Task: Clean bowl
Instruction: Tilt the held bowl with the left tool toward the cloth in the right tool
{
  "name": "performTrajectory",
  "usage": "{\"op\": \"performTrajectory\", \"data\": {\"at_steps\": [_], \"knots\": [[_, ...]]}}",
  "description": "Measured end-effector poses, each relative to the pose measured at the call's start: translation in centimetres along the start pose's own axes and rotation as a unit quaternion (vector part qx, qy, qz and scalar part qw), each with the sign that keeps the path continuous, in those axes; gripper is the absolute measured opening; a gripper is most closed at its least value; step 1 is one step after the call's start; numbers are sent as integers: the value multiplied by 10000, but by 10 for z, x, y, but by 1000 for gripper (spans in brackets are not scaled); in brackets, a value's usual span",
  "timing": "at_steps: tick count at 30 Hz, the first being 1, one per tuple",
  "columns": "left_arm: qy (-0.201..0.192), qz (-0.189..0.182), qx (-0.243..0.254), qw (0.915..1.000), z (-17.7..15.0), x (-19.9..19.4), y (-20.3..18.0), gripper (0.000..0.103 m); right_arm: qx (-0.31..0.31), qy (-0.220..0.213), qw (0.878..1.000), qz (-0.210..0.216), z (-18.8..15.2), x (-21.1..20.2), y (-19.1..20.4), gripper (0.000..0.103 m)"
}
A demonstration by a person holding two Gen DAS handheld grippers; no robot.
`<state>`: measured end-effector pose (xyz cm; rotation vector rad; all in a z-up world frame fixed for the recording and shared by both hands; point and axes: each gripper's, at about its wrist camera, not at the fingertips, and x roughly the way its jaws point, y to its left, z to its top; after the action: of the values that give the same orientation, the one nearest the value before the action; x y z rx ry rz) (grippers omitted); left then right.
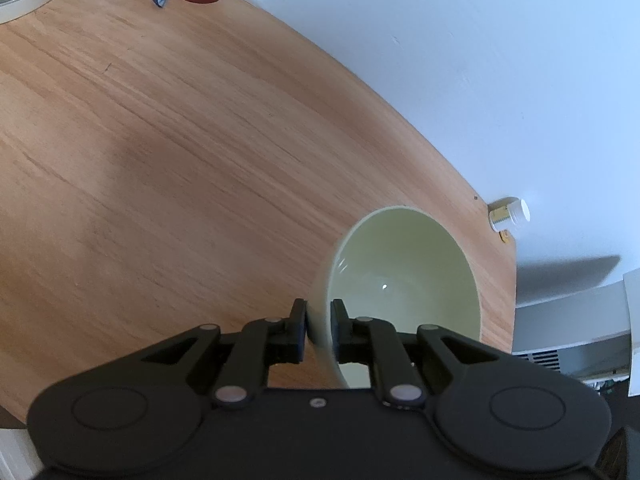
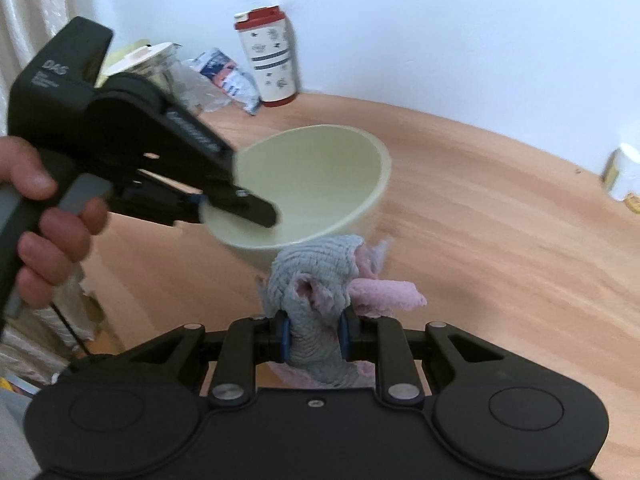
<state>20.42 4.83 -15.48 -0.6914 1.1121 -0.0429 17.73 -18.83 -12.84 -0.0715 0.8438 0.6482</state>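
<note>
Tilting the bowl [image 2: 316, 184], left gripper [image 1: 319, 326] clamps its rim; right gripper [image 2: 314, 334] grips cloth [image 2: 320, 280].

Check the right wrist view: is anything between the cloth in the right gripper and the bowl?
Nothing. In the right wrist view the cloth, clamped in the right gripper, reaches up to the outer wall of the bowl, which the left gripper holds by its rim.

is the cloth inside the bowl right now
No, the grey and pink cloth is clamped in the right claw just outside the bowl, below its near rim, while the left claw grips that rim.
</note>
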Motion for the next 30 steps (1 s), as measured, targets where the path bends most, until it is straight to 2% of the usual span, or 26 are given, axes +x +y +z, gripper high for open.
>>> {"op": "performTrajectory", "data": {"at_steps": [4,8,15,19,30], "knots": [[52,35,-81,9999,-3,0,2,11,-206,-6,9997,-122,0,-6,-10,25],[37,69,-243,9997,-6,1,4,11,-538,63,9984,-184,-2,-4,1,24],[-72,108,-349,9993,-7,1,5,11,-560,155,9983,-78,3,7,19,25],[-112,94,-336,9993,-7,2,4,11,-445,142,9987,203,3,8,25,25],[-175,-44,-268,9995,-8,1,-6,11,-50,141,9980,609,8,14,33,25]]}}
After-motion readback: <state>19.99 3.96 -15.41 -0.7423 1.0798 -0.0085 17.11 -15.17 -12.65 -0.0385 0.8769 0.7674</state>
